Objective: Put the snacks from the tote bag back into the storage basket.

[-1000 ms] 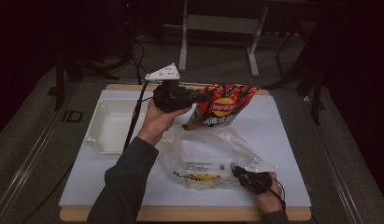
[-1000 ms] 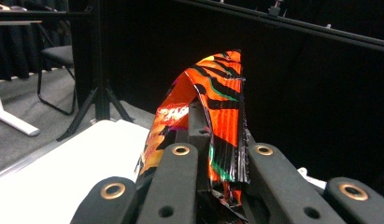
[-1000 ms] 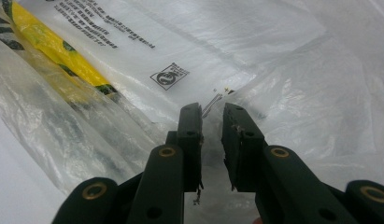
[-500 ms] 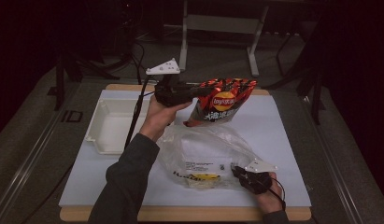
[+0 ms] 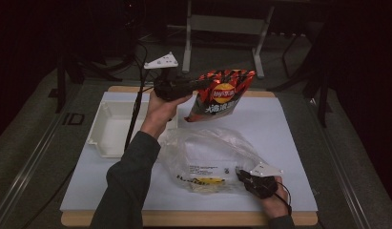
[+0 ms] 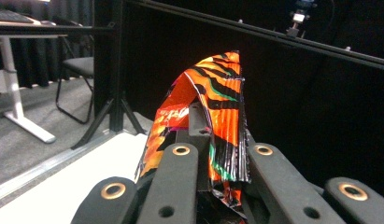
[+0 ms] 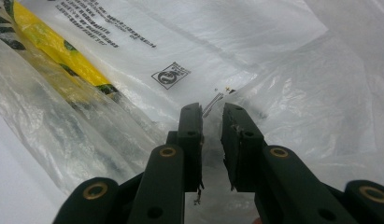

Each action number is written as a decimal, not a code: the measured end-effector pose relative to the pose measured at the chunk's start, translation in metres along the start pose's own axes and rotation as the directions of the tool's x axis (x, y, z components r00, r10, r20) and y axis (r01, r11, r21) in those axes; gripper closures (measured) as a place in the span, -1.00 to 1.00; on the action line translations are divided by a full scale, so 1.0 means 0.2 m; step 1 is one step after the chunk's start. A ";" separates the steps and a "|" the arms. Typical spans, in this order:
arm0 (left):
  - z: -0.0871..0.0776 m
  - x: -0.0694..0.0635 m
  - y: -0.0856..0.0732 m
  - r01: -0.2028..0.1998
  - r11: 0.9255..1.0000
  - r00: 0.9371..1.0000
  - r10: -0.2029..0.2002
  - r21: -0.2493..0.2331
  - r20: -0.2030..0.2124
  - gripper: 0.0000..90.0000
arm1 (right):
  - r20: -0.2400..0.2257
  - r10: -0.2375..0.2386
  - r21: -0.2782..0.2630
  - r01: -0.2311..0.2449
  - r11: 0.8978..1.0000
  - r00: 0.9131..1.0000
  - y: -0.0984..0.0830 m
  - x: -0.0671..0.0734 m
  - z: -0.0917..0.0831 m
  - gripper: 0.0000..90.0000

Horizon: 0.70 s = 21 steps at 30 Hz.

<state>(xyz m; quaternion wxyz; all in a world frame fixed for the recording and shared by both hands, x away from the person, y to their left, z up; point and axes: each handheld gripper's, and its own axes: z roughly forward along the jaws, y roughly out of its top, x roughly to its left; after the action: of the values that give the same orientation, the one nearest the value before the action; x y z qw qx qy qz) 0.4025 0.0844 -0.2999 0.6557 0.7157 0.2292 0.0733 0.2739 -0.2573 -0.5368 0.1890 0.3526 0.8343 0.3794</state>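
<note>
The left gripper (image 5: 196, 86) is clamped on the top corner of the chip bag (image 5: 220, 95), held above the worktop (image 5: 279, 124); light, crinkly and crushable, it is best gripped at the sealed edge. The right gripper (image 5: 242, 175) pinches the limp, slippery plastic bag (image 5: 208, 148) at its rim.

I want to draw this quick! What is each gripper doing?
Left gripper: closed on the chip bag, held above the table.
Right gripper: closed on the clear plastic bag.

We see our right gripper (image 7: 212, 122) at lower centre, jaws pinching the clear plastic bag (image 7: 283, 88), its yellow print (image 7: 54, 46) upper left.
</note>
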 end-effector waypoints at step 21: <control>-0.14 0.12 -0.03 -0.004 0.999 0.996 0.007 0.032 -0.087 0.92 | 0.000 -0.002 0.000 0.002 1.000 1.000 0.00 0.00 0.00 0.73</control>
<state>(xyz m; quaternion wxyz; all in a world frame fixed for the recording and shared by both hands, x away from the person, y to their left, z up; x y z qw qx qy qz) 0.4113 0.1195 -0.3072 0.6333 0.7228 0.2567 0.1023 0.2738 -0.2569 -0.5371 0.1892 0.3519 0.8346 0.3791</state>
